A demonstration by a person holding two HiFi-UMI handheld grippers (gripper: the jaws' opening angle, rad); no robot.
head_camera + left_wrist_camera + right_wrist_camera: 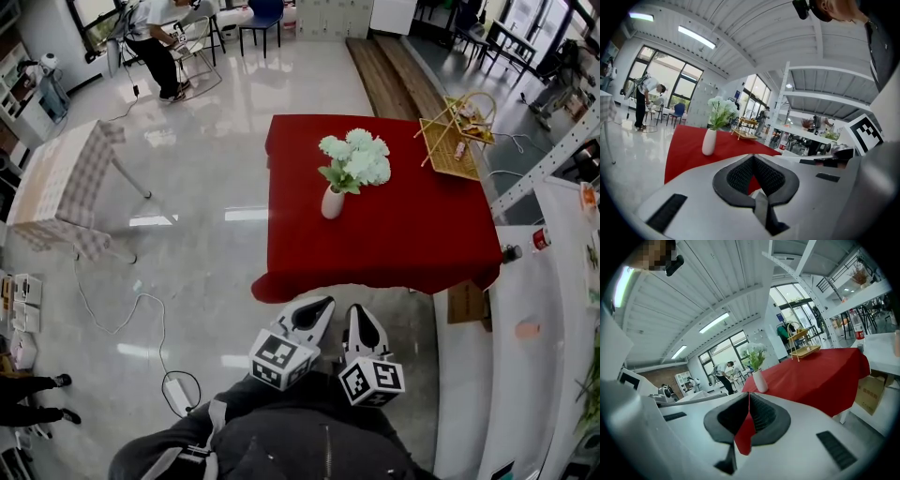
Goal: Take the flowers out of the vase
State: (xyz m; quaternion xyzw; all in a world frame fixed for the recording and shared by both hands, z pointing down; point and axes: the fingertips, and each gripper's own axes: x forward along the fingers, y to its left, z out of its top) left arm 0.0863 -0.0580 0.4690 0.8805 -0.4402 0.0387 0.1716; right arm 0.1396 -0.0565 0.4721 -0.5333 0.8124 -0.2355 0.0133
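Flowers point(356, 155) in white vase point(332, 202); small, indistinct items point(467, 120) in wicker basket point(442, 157).

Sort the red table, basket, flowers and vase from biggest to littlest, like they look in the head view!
1. The table, by far the biggest.
2. The basket and the flowers look about alike, so I won't rank one over the other.
3. The vase, the smallest.
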